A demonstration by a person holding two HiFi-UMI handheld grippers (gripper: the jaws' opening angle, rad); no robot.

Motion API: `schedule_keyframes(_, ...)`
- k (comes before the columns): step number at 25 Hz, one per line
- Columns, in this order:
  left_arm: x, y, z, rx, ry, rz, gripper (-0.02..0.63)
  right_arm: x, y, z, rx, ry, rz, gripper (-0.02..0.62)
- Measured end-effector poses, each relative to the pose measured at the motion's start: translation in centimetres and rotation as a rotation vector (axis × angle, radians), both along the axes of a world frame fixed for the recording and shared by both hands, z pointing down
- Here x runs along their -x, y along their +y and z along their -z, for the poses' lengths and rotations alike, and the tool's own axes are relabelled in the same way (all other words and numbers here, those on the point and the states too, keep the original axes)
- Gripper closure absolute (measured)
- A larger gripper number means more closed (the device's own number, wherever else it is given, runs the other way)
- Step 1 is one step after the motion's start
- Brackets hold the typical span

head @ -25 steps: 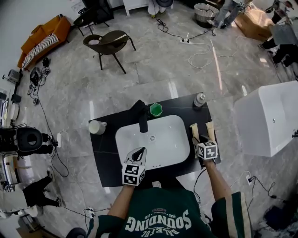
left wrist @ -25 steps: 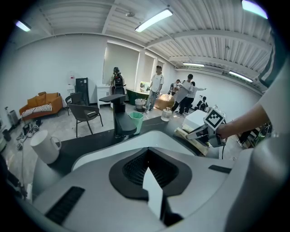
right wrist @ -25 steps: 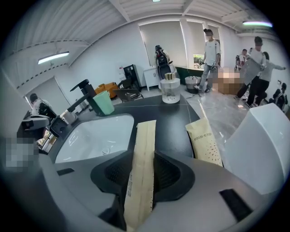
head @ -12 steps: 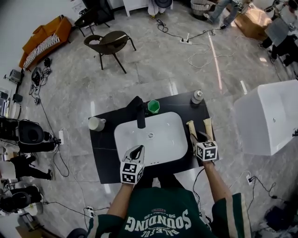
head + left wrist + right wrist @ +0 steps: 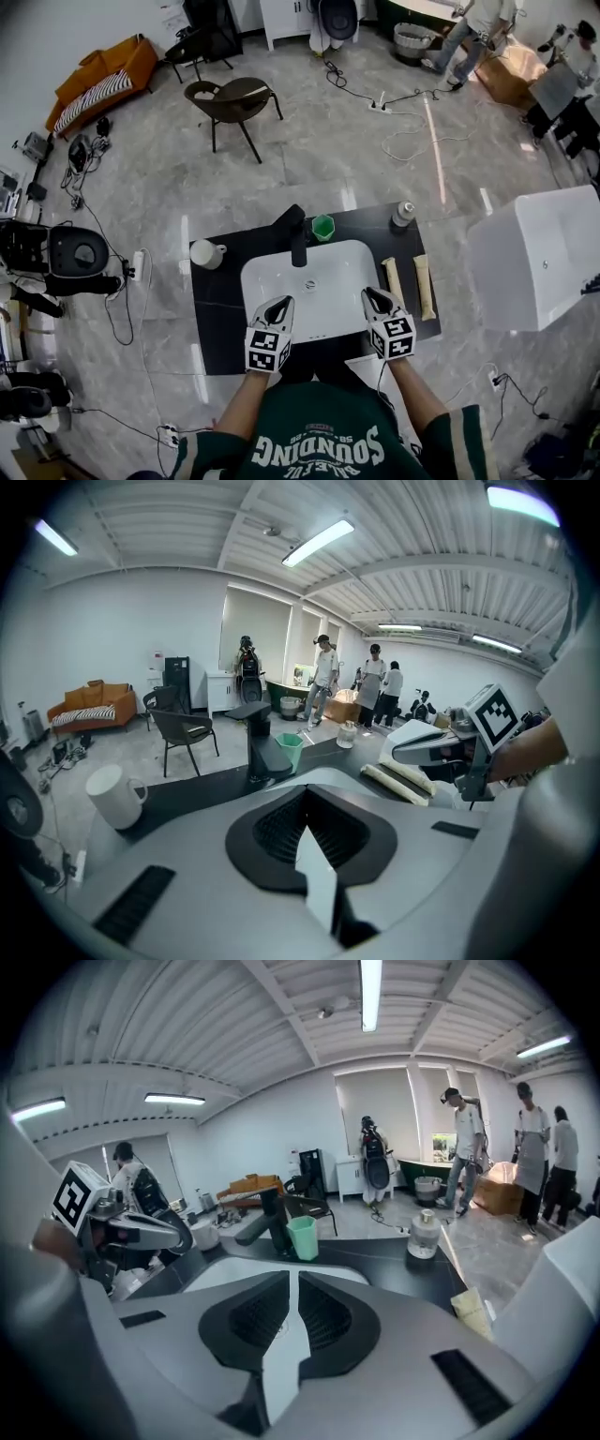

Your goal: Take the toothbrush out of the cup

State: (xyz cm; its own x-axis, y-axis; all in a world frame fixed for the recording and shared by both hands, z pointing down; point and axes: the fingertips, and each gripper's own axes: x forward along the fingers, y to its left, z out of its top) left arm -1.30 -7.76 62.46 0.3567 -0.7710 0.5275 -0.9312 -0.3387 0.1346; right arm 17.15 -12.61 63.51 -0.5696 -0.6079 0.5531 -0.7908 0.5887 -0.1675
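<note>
Toothbrush removal is judged done: the green cup (image 5: 322, 227) at the worktop's (image 5: 217, 305) back edge looks empty, and the toothbrush is likely one of two pale long items (image 5: 424, 287) laid by the right edge. The left gripper (image 5: 282, 304) is held closed and empty. The right gripper (image 5: 372, 294) has just been closing its jaws on nothing.

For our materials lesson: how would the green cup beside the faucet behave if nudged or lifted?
The green cup looks plastic with nothing standing in it, so probably light and easily tipped. Its faceted sides would likely stop it rolling.
</note>
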Motion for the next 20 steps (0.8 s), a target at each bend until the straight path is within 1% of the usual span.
schedule_keyframes(3,0.9,0.0,0.7,-0.019,0.005,0.003,0.595,2.8,-0.1,1.6,-0.022,-0.025,0.015,0.539)
schedule_keyframes(9,3.4,-0.3,2.7,-0.076,0.009,0.013,0.595,7.2,-0.7,5.9,-0.122,-0.083,0.020,0.546)
schedule_keyframes(14,5.0,-1.0,4.3,-0.129,0.006,0.016,0.595,9.3,-1.1,8.7,-0.190,-0.110,0.021,0.548)
schedule_keyframes(20,6.4,-1.2,6.3,-0.170,0.008,0.024,0.595,10.8,-0.9,11.1,-0.227,-0.115,0.034,0.549)
